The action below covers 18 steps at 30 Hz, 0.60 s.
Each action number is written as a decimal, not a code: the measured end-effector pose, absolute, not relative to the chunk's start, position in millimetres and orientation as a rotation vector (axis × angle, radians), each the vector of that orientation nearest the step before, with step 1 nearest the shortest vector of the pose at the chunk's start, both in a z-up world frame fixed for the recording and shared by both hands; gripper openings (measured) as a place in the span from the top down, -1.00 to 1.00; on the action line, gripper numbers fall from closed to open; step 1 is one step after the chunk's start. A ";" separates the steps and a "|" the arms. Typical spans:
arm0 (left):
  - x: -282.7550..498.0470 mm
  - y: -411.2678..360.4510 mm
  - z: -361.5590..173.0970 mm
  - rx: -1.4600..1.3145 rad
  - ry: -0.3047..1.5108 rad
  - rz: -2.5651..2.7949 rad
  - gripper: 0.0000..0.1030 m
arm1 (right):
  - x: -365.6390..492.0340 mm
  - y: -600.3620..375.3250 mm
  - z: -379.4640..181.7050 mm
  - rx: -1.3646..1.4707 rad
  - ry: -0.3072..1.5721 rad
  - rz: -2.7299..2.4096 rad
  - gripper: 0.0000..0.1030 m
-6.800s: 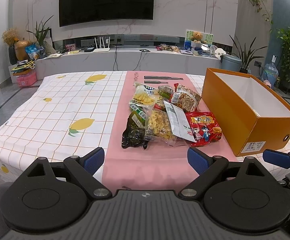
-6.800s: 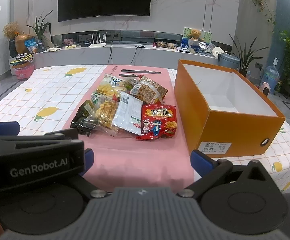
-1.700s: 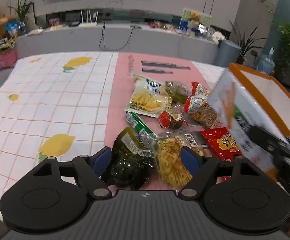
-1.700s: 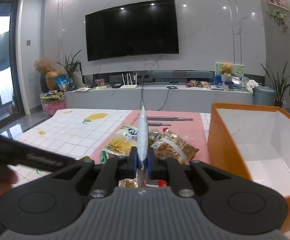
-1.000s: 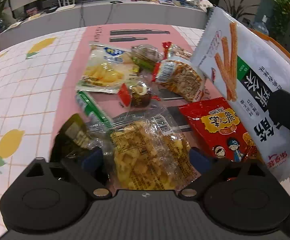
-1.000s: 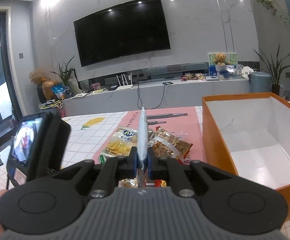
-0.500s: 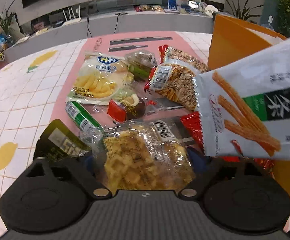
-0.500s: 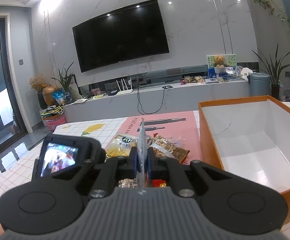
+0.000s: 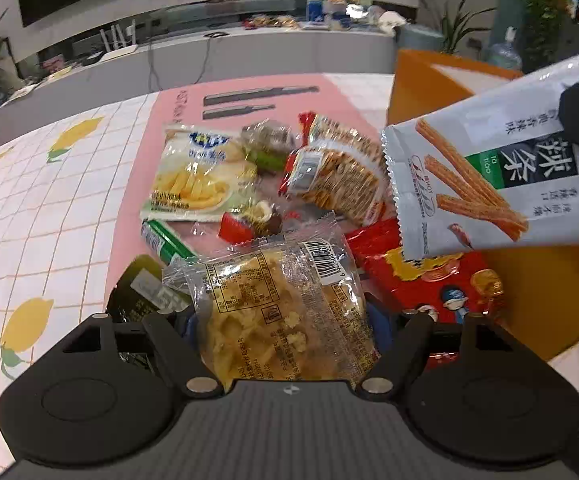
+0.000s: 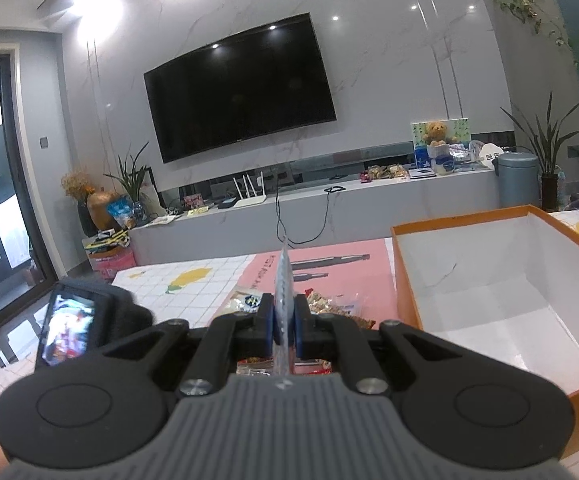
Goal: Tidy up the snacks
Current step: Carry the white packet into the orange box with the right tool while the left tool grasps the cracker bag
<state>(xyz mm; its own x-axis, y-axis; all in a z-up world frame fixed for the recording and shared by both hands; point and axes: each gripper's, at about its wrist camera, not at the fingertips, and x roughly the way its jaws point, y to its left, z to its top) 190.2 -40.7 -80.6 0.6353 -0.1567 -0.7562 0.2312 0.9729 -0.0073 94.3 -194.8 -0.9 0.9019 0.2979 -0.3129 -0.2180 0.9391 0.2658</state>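
My left gripper [image 9: 285,330] is shut on a clear yellow snack bag [image 9: 277,304], lifted slightly above the pile. My right gripper [image 10: 284,326] is shut on a white spicy-stick packet [image 10: 282,276], seen edge-on; the same packet [image 9: 497,176] hangs in the air at the right of the left wrist view. Other snacks lie on the pink mat [image 9: 177,120]: a fries bag [image 9: 197,180], a cracker pack [image 9: 333,176], a red packet [image 9: 429,280], a dark green pouch [image 9: 141,288]. The orange box [image 10: 501,280] stands open at the right.
The table has a lemon-print cloth [image 9: 41,208]. A green tube [image 9: 165,240] and small wrapped candies [image 9: 257,220] lie in the pile. The left gripper body [image 10: 77,320] shows at the left of the right wrist view. A TV wall and low cabinet stand behind.
My left gripper closed on the yellow snack bag and raised it. My right gripper carried the white packet up and toward the orange box.
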 end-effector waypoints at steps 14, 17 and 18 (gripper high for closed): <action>188.1 -11.2 -36.9 -0.106 0.795 -0.315 -0.70 | 86.8 -277.8 15.9 0.390 0.320 0.127 0.87; 188.2 -13.7 -29.1 -0.135 0.781 -0.342 -0.70 | 86.8 -301.1 13.3 0.446 0.339 0.090 0.86; 188.9 -15.6 -26.7 -0.144 0.775 -0.352 -0.70 | 86.5 -307.6 12.9 0.466 0.346 0.096 0.86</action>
